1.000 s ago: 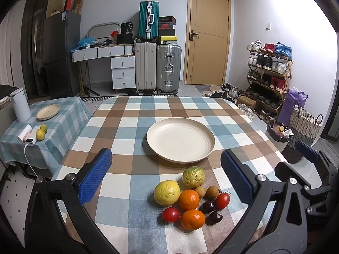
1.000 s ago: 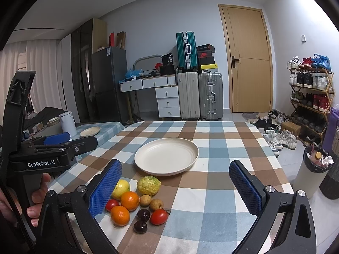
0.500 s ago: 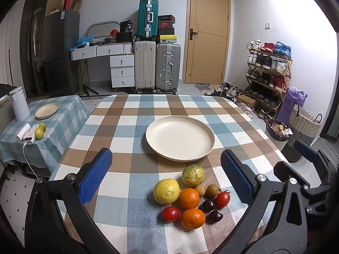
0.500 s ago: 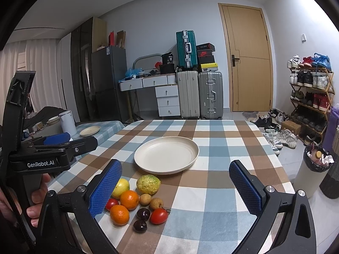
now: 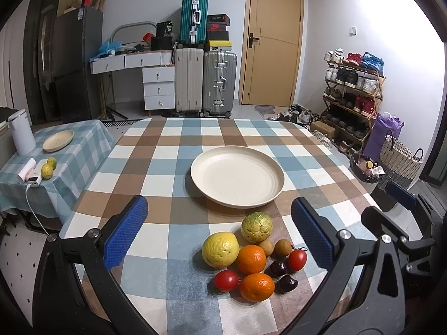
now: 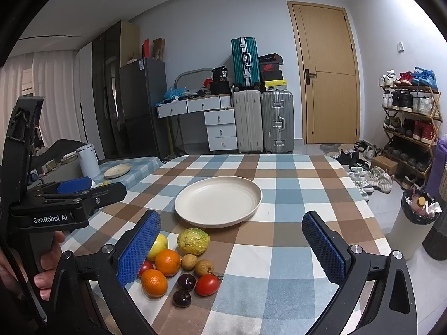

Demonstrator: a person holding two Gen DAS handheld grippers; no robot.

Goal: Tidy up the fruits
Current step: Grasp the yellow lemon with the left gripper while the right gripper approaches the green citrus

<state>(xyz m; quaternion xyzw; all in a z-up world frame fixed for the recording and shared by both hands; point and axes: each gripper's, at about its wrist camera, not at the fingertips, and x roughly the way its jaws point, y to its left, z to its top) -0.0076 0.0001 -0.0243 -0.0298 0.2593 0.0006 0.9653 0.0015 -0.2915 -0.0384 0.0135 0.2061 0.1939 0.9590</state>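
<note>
Nothing is on the plate (image 5: 237,178) yet; all the fruit sits in one tight cluster on the checked desk (image 5: 167,167), just on the near side of the plate. Taking the plate as the marker and going left to right: the left gripper (image 5: 218,234) hangs on the near side of it with its blue pads spread wide and nothing between them. The cluster lies ahead of it and toward its right-hand pad, so the yellow citrus (image 5: 220,249) at the cluster's left edge falls nearest the middle of its gap, with the green bumpy fruit (image 5: 256,226) closest to the plate's rim.

Further right, the right gripper (image 6: 232,251) is also wide and empty, and for it the fruit lies off to the left, partly behind its left pad. Only the tomato (image 6: 207,284) and the dark cherries (image 6: 186,282) reach toward its gap. I'd judge the left gripper better lined up for the first pick.
</note>
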